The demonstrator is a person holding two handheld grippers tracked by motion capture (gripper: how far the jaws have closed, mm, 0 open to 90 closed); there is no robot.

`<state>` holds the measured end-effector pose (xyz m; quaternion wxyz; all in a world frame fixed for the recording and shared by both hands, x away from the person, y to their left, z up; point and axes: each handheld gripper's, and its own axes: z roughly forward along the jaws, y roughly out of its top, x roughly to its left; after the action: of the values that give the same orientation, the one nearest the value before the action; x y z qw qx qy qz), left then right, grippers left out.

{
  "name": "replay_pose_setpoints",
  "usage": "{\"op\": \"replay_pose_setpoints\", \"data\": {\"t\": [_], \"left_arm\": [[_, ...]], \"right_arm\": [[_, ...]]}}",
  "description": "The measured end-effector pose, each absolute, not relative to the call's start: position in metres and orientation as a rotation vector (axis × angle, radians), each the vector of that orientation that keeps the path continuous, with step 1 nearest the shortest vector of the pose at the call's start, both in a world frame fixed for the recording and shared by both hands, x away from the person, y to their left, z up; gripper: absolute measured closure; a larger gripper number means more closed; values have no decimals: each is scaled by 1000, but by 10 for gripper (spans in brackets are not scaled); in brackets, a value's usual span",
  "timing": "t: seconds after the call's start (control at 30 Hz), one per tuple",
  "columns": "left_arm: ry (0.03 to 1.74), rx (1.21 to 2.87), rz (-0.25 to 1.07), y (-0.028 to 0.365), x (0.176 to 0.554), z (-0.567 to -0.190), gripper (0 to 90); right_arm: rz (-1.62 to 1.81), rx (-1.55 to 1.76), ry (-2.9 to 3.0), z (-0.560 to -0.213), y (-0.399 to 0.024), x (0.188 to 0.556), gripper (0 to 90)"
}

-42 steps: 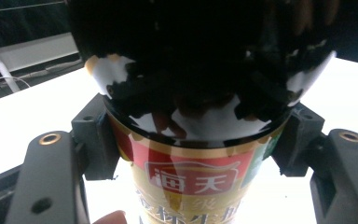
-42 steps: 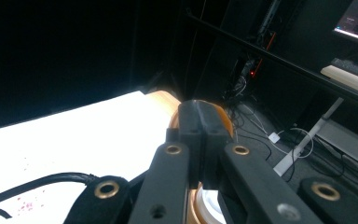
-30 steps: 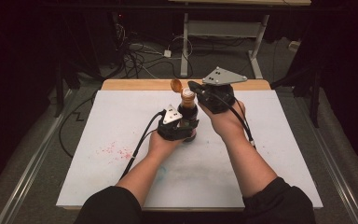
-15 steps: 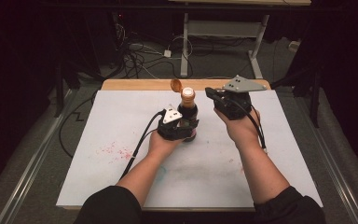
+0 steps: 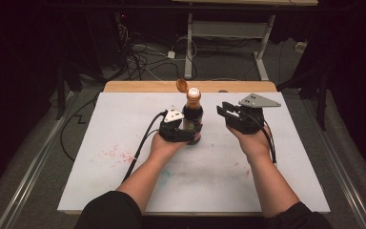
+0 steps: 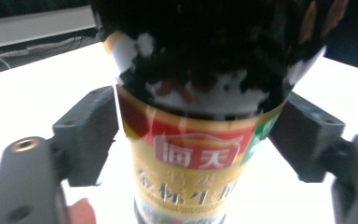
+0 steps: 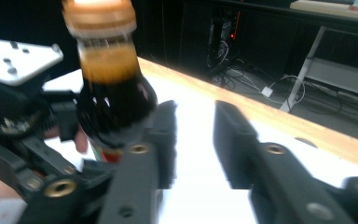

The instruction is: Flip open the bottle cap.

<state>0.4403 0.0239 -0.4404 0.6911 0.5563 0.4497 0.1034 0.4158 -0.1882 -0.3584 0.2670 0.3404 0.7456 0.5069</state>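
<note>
Left gripper (image 5: 187, 135) has just been opening, its blocky black jaws flanking the dark glass sauce bottle (image 5: 193, 114) with slight gaps; the bottle stands upright mid-table on the white sheet (image 5: 124, 119). Right gripper (image 5: 225, 112), beside it, has just parted, empty.
</note>
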Motion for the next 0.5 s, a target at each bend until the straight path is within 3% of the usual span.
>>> {"op": "replay_pose_setpoints", "data": {"t": [0.2,0.4,0.5], "left_arm": [[1018,1272,207,28,437,-442,6],[1016,1268,201,37,431,-448,0],[1015,1276,204,43,427,-452,0]], "right_arm": [[1359,944,2022,-385,-196,418,303],[1354,987,2007,-408,-204,418,2],[1347,1010,2002,-419,-207,417,2]]}}
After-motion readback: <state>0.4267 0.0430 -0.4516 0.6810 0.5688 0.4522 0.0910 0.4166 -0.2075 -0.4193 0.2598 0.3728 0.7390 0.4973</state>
